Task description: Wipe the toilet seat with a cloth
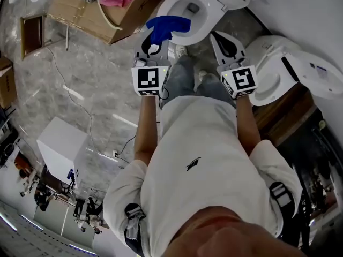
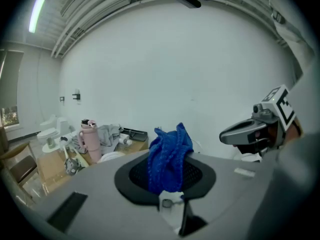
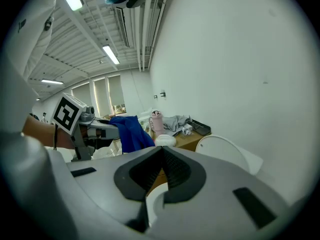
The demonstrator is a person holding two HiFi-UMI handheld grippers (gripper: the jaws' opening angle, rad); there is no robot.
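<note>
The white toilet (image 1: 172, 4) stands open at the top of the head view, its seat ring around the bowl. A bunched blue cloth (image 1: 167, 27) hangs just over the near rim of the seat. My left gripper (image 1: 154, 43) is shut on the cloth (image 2: 169, 159), which sticks up from between the jaws. My right gripper (image 1: 222, 40) sits to the right of the bowl, shut with nothing in it (image 3: 161, 153). In the right gripper view, the cloth (image 3: 131, 133) and the left gripper (image 3: 82, 121) show at the left.
A second white toilet (image 1: 284, 71) sits close on the right. A wooden crate (image 1: 91, 12) with pink items stands left of the bowl, with a pink bottle (image 2: 90, 140) on it. A white box (image 1: 60, 143) and cables lie on the marble floor to the left.
</note>
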